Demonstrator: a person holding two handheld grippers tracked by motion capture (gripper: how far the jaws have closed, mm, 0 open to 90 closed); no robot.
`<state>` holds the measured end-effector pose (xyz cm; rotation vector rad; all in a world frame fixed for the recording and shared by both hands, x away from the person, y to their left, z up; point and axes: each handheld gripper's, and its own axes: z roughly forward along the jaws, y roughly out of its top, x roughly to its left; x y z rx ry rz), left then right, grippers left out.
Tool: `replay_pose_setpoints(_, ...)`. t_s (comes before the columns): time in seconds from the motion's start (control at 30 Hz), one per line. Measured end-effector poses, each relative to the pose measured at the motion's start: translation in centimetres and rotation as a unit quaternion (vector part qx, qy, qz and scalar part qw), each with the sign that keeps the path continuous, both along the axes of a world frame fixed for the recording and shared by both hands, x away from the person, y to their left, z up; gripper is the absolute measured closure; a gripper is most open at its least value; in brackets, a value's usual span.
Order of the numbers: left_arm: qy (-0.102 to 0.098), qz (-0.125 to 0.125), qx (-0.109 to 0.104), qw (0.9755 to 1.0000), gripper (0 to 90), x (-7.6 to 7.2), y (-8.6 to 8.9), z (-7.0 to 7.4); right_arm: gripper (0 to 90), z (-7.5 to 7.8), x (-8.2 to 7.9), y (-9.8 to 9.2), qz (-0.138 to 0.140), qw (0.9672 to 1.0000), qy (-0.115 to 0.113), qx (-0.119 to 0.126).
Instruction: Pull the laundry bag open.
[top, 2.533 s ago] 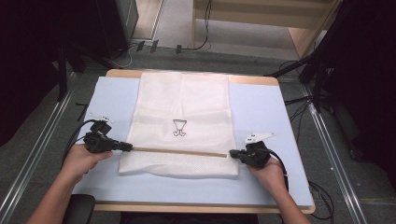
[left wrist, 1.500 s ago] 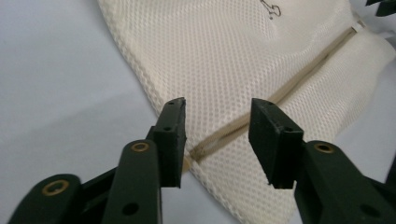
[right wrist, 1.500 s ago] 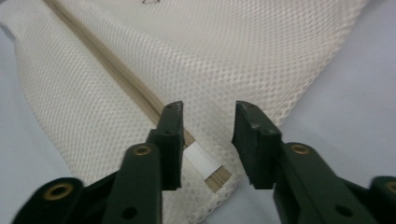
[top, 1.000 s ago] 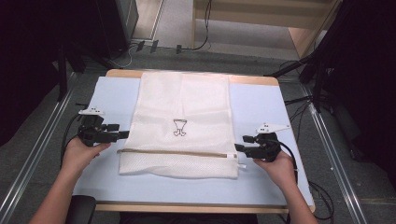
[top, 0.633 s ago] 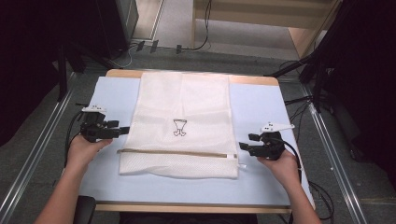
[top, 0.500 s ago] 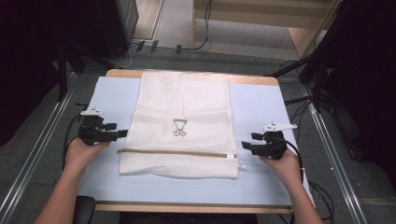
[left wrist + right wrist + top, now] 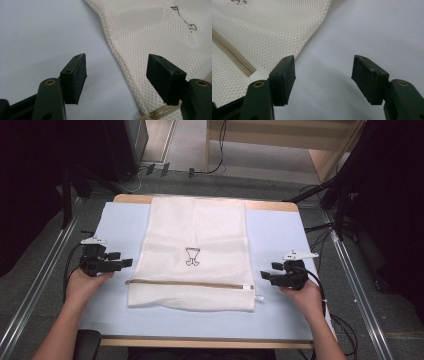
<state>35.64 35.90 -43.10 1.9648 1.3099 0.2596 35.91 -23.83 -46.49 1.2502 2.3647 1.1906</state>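
Standing wide apart, the jaws of the left gripper (image 7: 116, 80) were seen released, with nothing pinched between them; under the gap lay the left edge of the mesh laundry bag (image 7: 155, 37), one pad over the mesh, the other over bare blue mat (image 7: 37, 32). At the near edge of that view the end of the bag's zipper (image 7: 156, 113) was visible, just beside the pad on the mesh side.

The jaws of the right gripper (image 7: 323, 78) were likewise noted apart, having just been opening, with only mat in the gap. The bag's right edge (image 7: 274, 32) was seen just beyond the pad on that side, a small white tab (image 7: 257, 75) sticking out from it beside the tan zipper band.

From the high view, the left gripper (image 7: 122, 263) was seen held in the left hand (image 7: 85, 282) just left of the bag, and the right gripper (image 7: 265, 276) in the right hand (image 7: 302, 292) just right of it, both pointing inward at about zipper level. The bag (image 7: 192, 227) was laid flat in the middle of the mat (image 7: 272, 232), its long side running near to far, a small dark printed emblem (image 7: 192, 256) at its centre and the zipper (image 7: 187, 283) crossing it left to right near the near end. The mat covered most of a wooden table (image 7: 210, 342).
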Motion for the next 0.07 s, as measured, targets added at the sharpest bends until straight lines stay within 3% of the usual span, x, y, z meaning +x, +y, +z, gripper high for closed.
replay_pose_setpoints(0.07, 0.003, 0.002, 0.002, 1.0000, 33.3, 0.04, 0.09, -0.15, 36.2, -0.01, 0.00, 0.02, 0.000, 1.0000, 0.000, 0.001)
